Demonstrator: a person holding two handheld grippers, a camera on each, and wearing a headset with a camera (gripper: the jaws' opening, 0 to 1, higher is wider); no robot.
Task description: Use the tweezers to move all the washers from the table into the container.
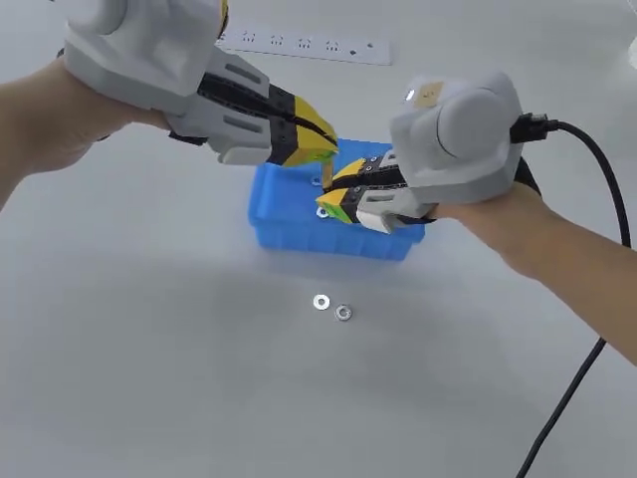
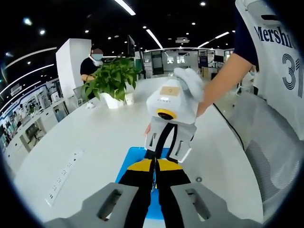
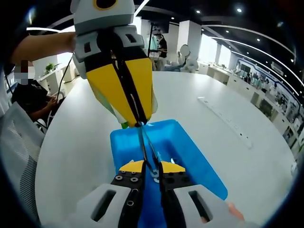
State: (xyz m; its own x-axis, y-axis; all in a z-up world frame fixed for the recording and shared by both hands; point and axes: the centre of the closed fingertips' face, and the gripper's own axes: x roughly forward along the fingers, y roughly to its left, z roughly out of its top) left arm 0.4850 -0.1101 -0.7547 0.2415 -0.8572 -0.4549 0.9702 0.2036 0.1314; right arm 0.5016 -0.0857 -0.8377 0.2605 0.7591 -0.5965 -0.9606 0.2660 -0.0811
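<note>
In the head view the left gripper (image 1: pixel 320 147) comes in from ten o'clock, held in a bare hand (image 1: pixel 50 119); its yellow-tipped jaws are pressed narrow on the upper end of the tweezers (image 3: pixel 146 147), and in the left gripper view the two jaws stand almost touching; the tweezers slant from there down toward the middle of the picture. At the centre stands the blue container (image 1: pixel 274 214) on the white table (image 1: pixel 149 349), with both grippers' tips over its open top. At the tweezers' lower end a washer (image 1: pixel 321 212) shows above the container's floor; whether it is pinched or lying loose I cannot tell. At six o'clock from the container, well clear of its front wall, two washers (image 1: pixel 320 301) lie flat on the table just beside each other. The right gripper (image 1: pixel 333 194) reaches in from three o'clock, facing the left one tip to tip; in the right gripper view its jaws are drawn in narrow against the tweezers' two legs, low on their length. At twelve o'clock a white power strip (image 1: pixel 304 44) lies along the far table; at four o'clock a black cable (image 1: pixel 597 179) runs from the right gripper's body down past the person's forearm.
</note>
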